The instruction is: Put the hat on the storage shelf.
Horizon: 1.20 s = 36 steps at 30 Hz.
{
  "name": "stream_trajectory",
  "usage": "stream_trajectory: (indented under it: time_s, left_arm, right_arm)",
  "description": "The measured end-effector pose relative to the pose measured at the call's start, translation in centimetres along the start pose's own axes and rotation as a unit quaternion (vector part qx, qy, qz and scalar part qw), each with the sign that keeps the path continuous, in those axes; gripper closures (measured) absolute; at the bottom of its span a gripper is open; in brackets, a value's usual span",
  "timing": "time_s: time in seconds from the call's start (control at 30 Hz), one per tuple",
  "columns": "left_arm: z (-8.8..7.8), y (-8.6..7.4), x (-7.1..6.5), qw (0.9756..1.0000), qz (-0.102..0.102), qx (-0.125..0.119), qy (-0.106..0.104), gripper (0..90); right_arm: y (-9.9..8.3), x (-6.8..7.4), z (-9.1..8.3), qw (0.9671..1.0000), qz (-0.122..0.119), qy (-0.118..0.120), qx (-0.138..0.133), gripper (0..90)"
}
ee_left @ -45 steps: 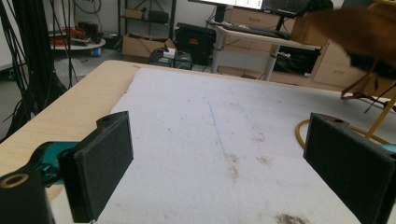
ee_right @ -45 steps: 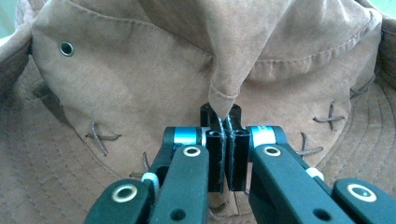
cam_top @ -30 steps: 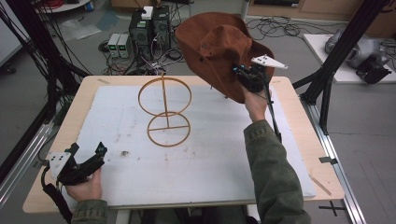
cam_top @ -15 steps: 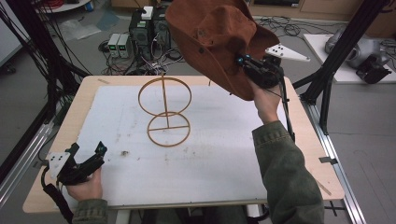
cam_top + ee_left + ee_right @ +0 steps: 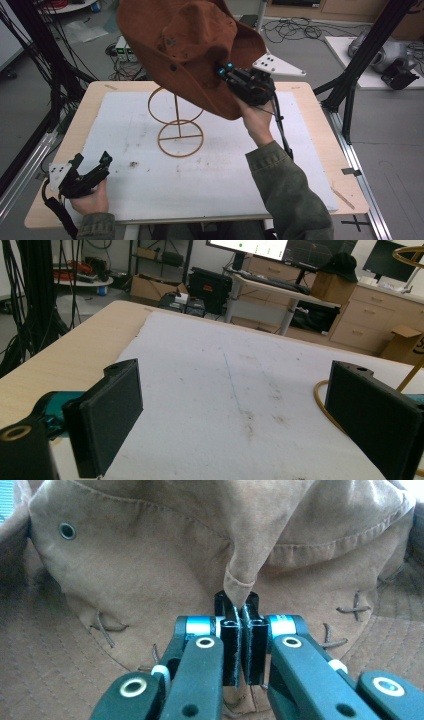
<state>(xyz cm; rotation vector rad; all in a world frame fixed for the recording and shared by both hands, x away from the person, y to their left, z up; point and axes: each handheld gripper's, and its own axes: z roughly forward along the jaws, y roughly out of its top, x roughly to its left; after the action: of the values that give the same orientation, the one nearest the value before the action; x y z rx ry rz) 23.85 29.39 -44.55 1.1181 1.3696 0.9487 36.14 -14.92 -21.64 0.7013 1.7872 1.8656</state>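
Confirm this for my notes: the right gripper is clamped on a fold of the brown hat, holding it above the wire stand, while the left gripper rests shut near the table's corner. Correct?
Not quite. The left gripper is open: the left gripper view shows its jaws standing wide apart over the white mat. The rest holds: the right gripper pinches a fold of the brown hat above the wire stand.
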Motion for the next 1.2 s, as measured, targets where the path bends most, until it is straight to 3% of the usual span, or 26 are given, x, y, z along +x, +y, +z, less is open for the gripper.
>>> stream_trajectory:
  time_s: [0.2, 0.33, 0.5, 0.73, 0.87, 1.0, 1.2]
  left_arm:
    - [-0.1, 0.0, 0.3, 1.0000, -0.009, -0.002, 0.001, 8.7]
    - [0.0, 0.0, 0.3, 0.9999, -0.014, -0.001, 0.000, 8.7]
    - [0.1, 0.0, 0.4, 0.9999, -0.015, -0.002, 0.000, 8.7]
    - [0.2, -0.2, 0.7, 0.9996, -0.028, 0.001, -0.002, 8.8]
    - [0.2, -0.1, 0.7, 0.9996, -0.029, 0.002, -0.002, 8.8]
    - [0.3, -0.2, 0.6, 0.9995, -0.031, 0.003, -0.003, 8.8]
    - [0.2, -0.2, 0.5, 0.9995, -0.030, -0.001, -0.004, 8.8]
  right_arm:
    - [-2.4, 1.9, 1.4, 0.9999, -0.005, 0.015, 0.007, 89.1]
    - [-4.0, 2.6, 2.4, 0.9994, -0.006, 0.023, 0.027, 89.1]
    - [-5.2, 2.9, 3.8, 0.9974, -0.014, 0.024, 0.067, 89.0]
    - [-6.5, 3.2, 4.2, 0.9954, -0.014, 0.020, 0.092, 87.6]
    - [-6.8, 2.8, 4.3, 0.9943, -0.002, 0.018, 0.105, 77.5]
    - [-6.7, 2.7, 4.2, 0.9940, -0.003, 0.019, 0.108, 74.1]
    - [-6.1, 2.5, 3.5, 0.9958, 0.007, 0.028, 0.087, 45.9]
